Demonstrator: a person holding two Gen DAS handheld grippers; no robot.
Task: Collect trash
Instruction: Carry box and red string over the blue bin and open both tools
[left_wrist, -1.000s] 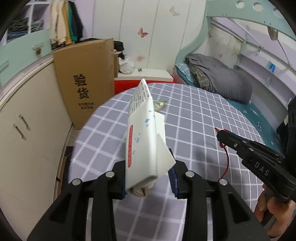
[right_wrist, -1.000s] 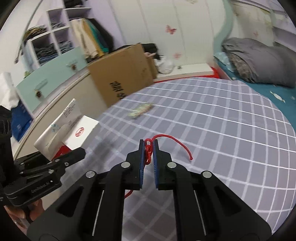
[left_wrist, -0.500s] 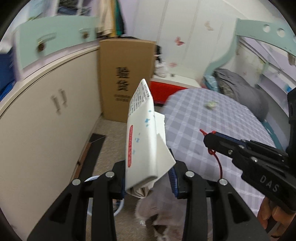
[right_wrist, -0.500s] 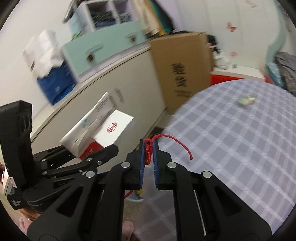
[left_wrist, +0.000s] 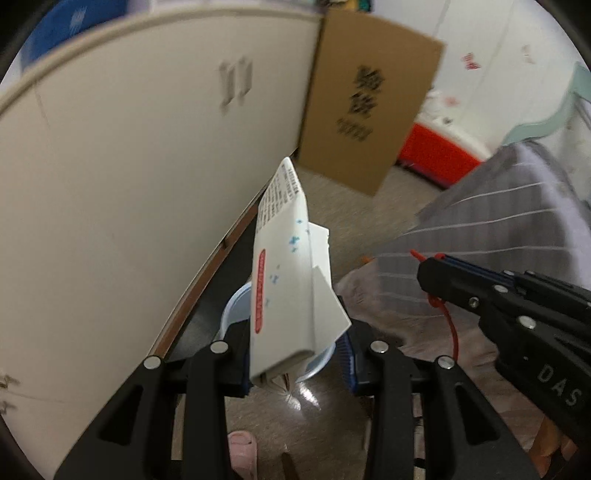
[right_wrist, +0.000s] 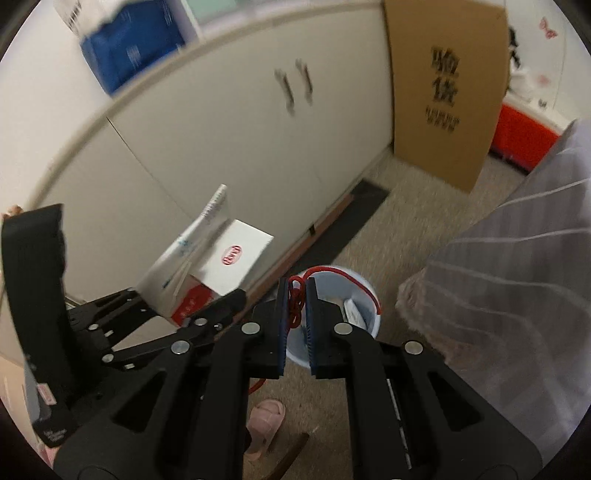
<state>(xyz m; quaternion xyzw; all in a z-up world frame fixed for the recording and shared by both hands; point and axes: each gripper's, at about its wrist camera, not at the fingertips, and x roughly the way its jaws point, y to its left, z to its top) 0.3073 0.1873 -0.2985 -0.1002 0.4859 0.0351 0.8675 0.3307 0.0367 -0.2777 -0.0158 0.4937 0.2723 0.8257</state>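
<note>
The white carton (left_wrist: 291, 295) is clamped upright between the left gripper (left_wrist: 295, 365) pads, and the red string (right_wrist: 295, 302) is pinched in the closed right gripper (right_wrist: 296, 332). A second ago both hung over the checked table; now the pale blue bin (right_wrist: 369, 314) sits just beyond and below both sets of fingertips, so dropping looks imminent. Count: one carton, one string, one bin, two grippers.
</note>
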